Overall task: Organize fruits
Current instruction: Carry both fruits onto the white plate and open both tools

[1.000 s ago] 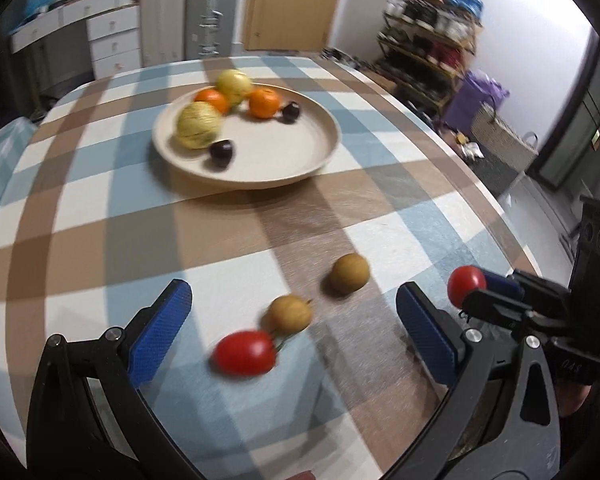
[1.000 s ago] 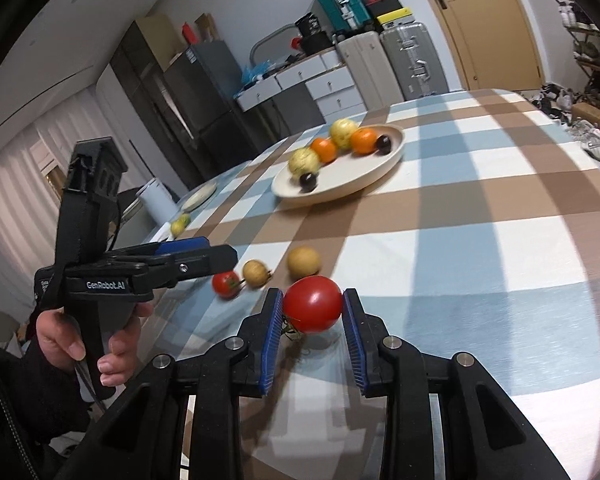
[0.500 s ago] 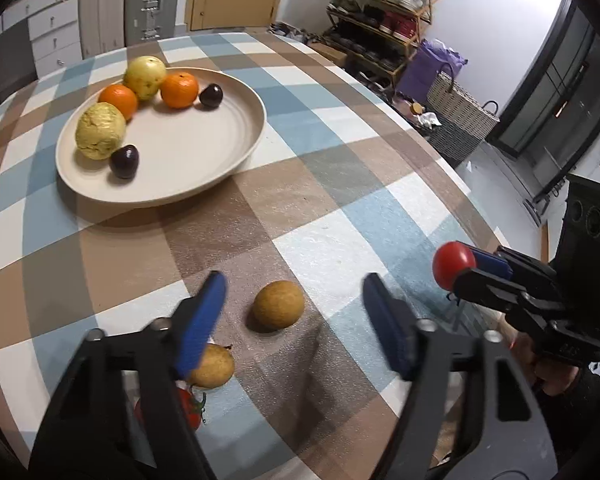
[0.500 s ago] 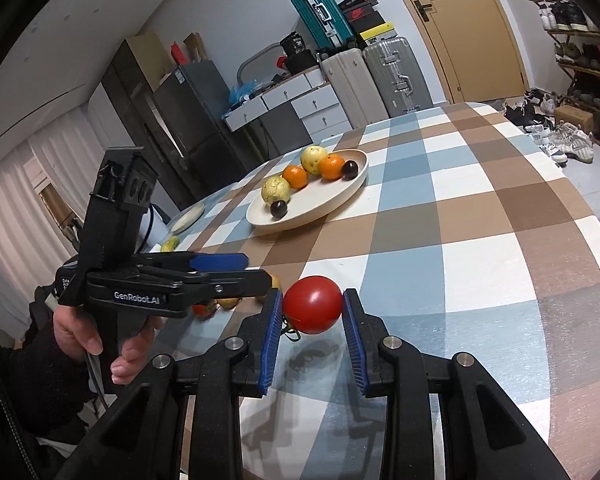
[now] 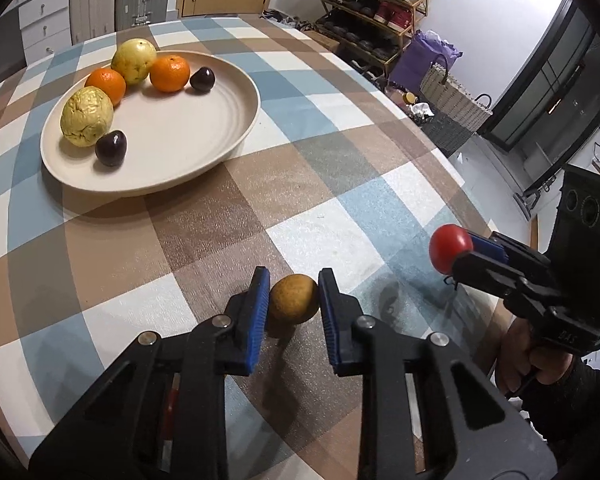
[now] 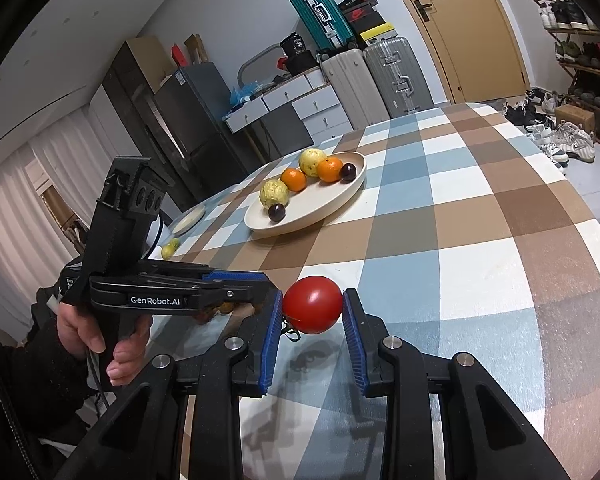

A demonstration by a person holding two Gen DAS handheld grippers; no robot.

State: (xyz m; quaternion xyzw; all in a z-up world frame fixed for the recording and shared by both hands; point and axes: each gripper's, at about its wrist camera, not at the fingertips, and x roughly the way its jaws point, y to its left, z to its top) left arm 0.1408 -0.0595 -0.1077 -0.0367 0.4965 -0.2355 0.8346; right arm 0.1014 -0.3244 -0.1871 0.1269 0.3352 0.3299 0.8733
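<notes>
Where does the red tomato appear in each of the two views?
Left wrist view: the red tomato is at the right edge, gripped by the right tongs, above the table.
Right wrist view: it is at lower centre, between the blue pads.
Shared landmark: the beige plate of fruit.

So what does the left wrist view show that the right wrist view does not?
Only the left wrist view shows the brown fruit between the left claw pads, and a woven basket on the floor. Only the right wrist view shows suitcases and a fridge. Both show the plate of fruit and the tomato in the right claw.
</notes>
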